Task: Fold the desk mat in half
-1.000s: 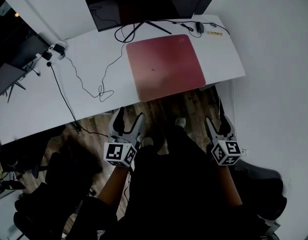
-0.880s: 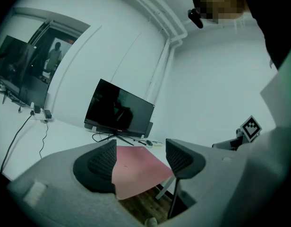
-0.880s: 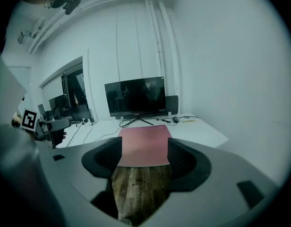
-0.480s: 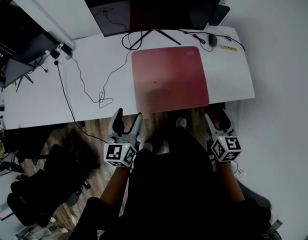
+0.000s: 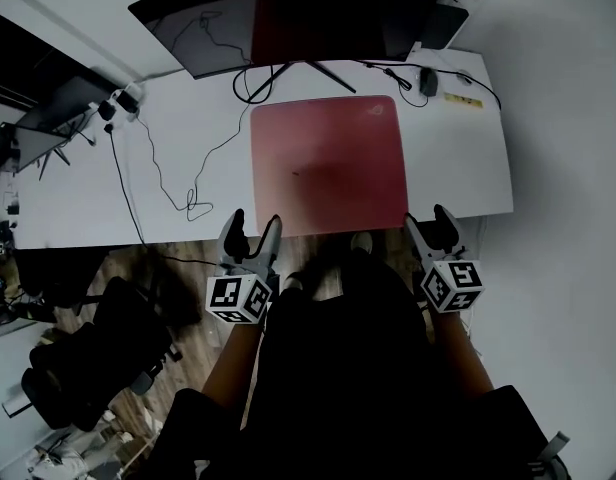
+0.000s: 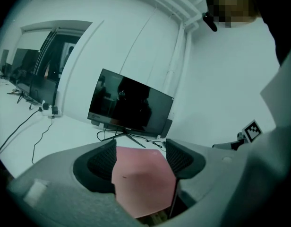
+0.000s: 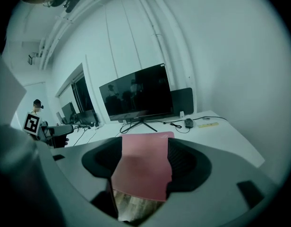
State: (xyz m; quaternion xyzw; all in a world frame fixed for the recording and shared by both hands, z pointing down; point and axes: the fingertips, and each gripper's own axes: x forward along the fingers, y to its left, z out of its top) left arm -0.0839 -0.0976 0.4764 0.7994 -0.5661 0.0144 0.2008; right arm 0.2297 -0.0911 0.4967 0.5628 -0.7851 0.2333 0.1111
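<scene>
A red desk mat (image 5: 328, 163) lies flat on the white desk (image 5: 168, 208), its front edge at the desk's front edge. My left gripper (image 5: 254, 224) is open, just short of the mat's front left corner and not touching it. At the front right corner my right gripper (image 5: 428, 219) is open too, also clear of the mat. In the left gripper view the mat (image 6: 141, 174) shows between the open jaws of that gripper (image 6: 138, 157), further off. The right gripper view shows the mat (image 7: 145, 164) the same way beyond its gripper (image 7: 144, 157).
A dark monitor (image 5: 288, 18) on a stand sits behind the mat. A mouse (image 5: 429, 81), a yellow strip (image 5: 463, 100) and a black box (image 5: 443, 23) lie at the back right. Cables (image 5: 178, 168) trail over the desk's left part. An office chair (image 5: 88, 358) stands at the lower left.
Both grippers have come closer to the desk's front edge, now right at the mat's front corners. The mat lies flat as before.
</scene>
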